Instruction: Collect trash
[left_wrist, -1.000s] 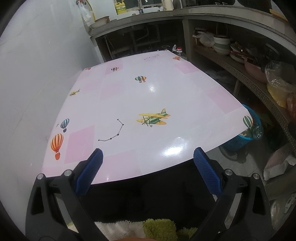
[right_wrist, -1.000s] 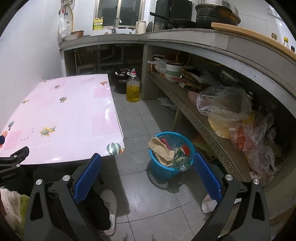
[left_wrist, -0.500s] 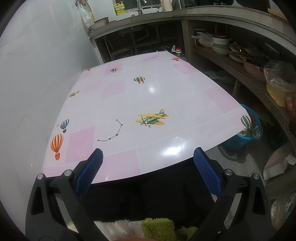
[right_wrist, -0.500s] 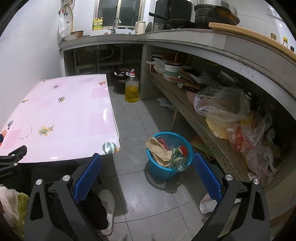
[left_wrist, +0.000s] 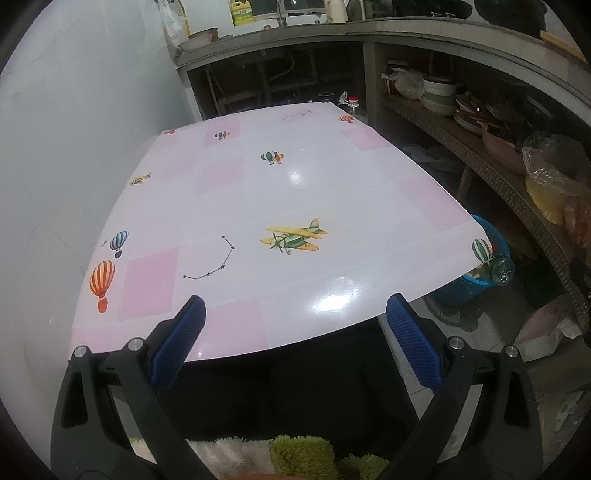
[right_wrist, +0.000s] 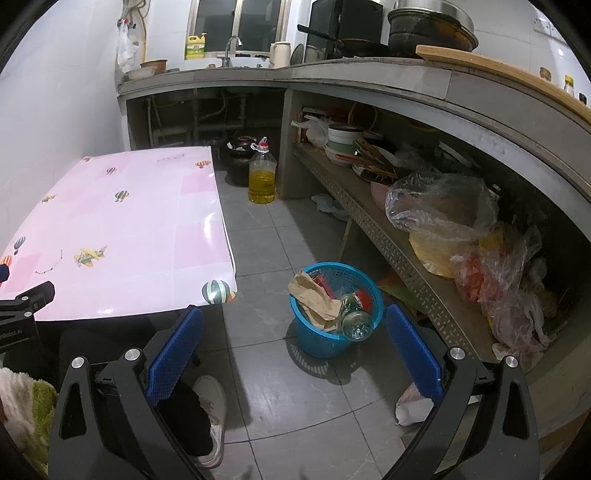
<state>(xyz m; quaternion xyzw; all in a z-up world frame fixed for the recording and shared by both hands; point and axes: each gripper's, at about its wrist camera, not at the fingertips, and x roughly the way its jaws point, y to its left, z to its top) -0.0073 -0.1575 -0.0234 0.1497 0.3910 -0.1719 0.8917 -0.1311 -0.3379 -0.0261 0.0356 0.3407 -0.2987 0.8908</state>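
A blue plastic basket stands on the grey floor right of the table, holding crumpled brown paper, a clear bottle and red scraps. My right gripper hovers open above the floor just in front of the basket, nothing between its blue pads. My left gripper is open over the near edge of the pink table, empty. The same basket peeks out past the table's right corner in the left wrist view. No trash lies on the table top.
A bottle of yellow oil and a dark pot stand on the floor near the counter. A low shelf with bowls and plastic bags runs along the right. A white shoe and dark trouser leg are below. White crumpled paper lies by the shelf.
Both views have drifted slightly; the right gripper has pulled back a little from the basket. Both grippers stay open and empty.
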